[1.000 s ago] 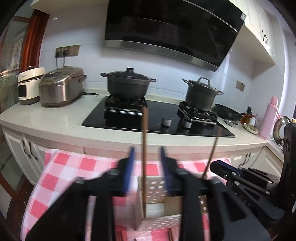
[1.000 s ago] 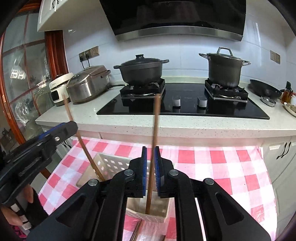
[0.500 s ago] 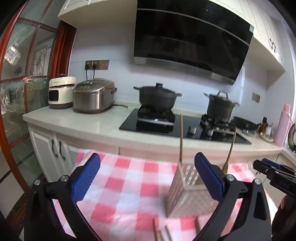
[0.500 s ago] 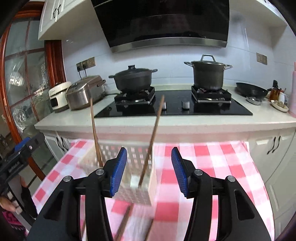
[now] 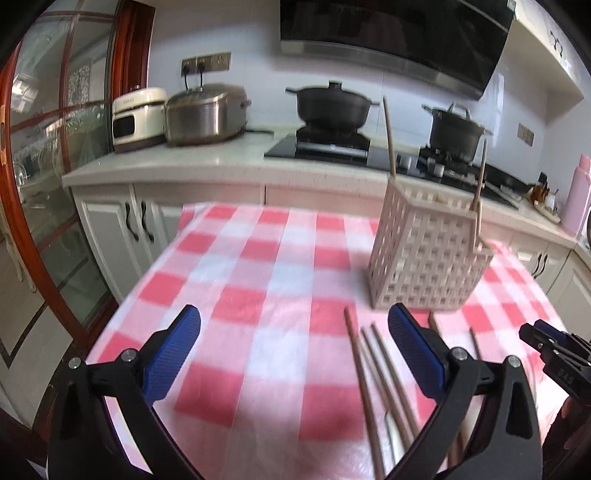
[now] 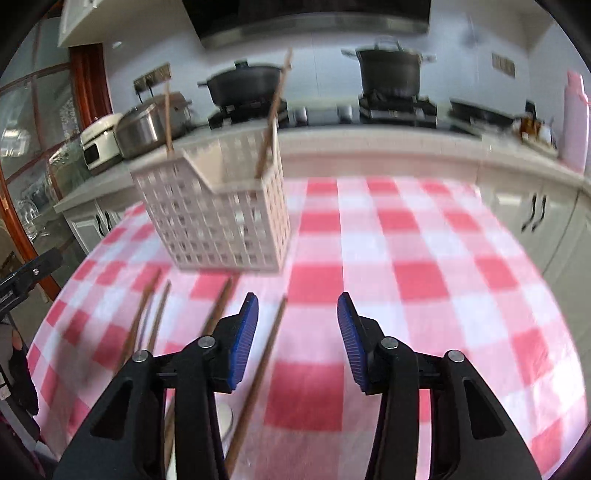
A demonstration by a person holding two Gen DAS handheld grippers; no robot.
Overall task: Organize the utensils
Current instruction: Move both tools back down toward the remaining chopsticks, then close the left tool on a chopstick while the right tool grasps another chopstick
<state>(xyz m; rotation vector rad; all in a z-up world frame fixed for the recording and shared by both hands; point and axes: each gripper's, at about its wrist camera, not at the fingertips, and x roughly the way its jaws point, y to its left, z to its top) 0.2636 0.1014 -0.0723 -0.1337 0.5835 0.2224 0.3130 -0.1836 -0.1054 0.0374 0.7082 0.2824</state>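
Left gripper [image 5: 293, 356] wide, empty; right gripper [image 6: 297, 341] half-open after narrowing, empty; each should straddle one chopstick [image 6: 258, 373] before the basket [image 6: 218, 218], then close squarely.

Wall: pale tiles [image 5: 258, 48], black range hood [image 5: 399, 33]
Cabinets: white doors [image 5: 110, 229]
Left: red-framed glass door [image 5: 55, 147]
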